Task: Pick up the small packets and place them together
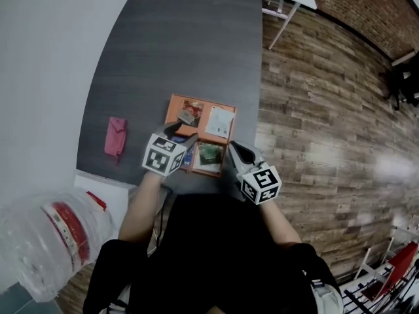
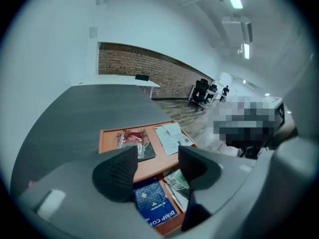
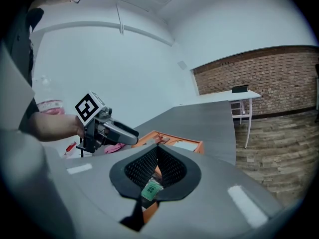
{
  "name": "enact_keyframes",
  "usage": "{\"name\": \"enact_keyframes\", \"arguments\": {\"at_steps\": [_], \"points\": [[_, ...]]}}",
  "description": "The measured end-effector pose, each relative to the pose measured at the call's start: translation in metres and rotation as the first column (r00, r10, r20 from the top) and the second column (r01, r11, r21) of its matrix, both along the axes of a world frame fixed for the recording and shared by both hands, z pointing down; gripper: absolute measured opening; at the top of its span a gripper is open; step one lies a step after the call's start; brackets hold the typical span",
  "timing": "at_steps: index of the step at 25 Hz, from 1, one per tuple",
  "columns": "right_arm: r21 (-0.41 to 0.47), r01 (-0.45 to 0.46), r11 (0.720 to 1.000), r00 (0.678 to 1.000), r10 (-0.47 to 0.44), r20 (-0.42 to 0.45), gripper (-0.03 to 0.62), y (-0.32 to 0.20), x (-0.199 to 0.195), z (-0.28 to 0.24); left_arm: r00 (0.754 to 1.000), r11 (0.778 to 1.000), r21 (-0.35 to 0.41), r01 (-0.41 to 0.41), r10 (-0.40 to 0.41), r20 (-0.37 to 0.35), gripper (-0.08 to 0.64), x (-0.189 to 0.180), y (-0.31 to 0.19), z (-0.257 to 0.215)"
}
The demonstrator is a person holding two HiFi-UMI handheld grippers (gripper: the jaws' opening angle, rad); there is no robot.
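Four small packets lie in an orange tray [image 2: 107,138] on the gray table [image 1: 183,44]. Both hand-held grippers are poised at the tray's near edge.

The left gripper [image 2: 157,156] has its jaws spread wide with nothing between them. It hangs above the tray without touching it. Directly beneath its jaws lies a blue packet [image 2: 152,205], and just beside its right jaw sits a green packet [image 2: 179,178]. Beyond its fingertips, in the far part of the tray, a red packet [image 2: 133,137] lies ahead of the left jaw and a white packet [image 2: 169,136] ahead of the right jaw. The two are near each other but apart.

The right gripper [image 3: 157,151] has its jaws closed, the pads meeting at the tips, and no packet shows pinched there. Through the gap behind the tips, the green packet shows lying in the tray below this gripper. The left gripper is off to its left and slightly ahead, and the two do not touch.

A pink cloth [image 1: 116,136] lies on the table well to the left of the left gripper. A clear plastic bottle [image 1: 46,241] stands off the table, further left of the person and nearer to them.
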State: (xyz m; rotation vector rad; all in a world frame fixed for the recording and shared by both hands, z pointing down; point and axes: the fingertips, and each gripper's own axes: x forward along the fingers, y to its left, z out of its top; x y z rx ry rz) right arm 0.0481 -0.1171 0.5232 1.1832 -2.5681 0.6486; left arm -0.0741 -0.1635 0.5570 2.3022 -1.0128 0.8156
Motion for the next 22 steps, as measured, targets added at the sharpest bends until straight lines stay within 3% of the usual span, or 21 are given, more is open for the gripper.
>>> {"name": "enact_keyframes", "arguments": {"at_steps": [6, 13, 22], "points": [[0.002, 0.018, 1.000, 1.000, -0.018, -0.002, 0.002, 0.001, -0.005, -0.001, 0.999, 0.998, -0.028, -0.050, 0.049, -0.021, 0.241, 0.010, 0.025, 0.008], [-0.002, 0.020, 1.000, 1.000, -0.020, -0.005, 0.002, 0.001, -0.003, 0.000, 0.992, 0.984, -0.122, -0.126, 0.123, -0.030, 0.221, 0.019, 0.054, 0.040], [-0.006, 0.018, 1.000, 1.000, -0.018, -0.011, 0.002, 0.001, 0.001, 0.002, 0.970, 0.953, -0.213, -0.216, 0.233, 0.061, 0.221, 0.035, 0.068, 0.085]]}}
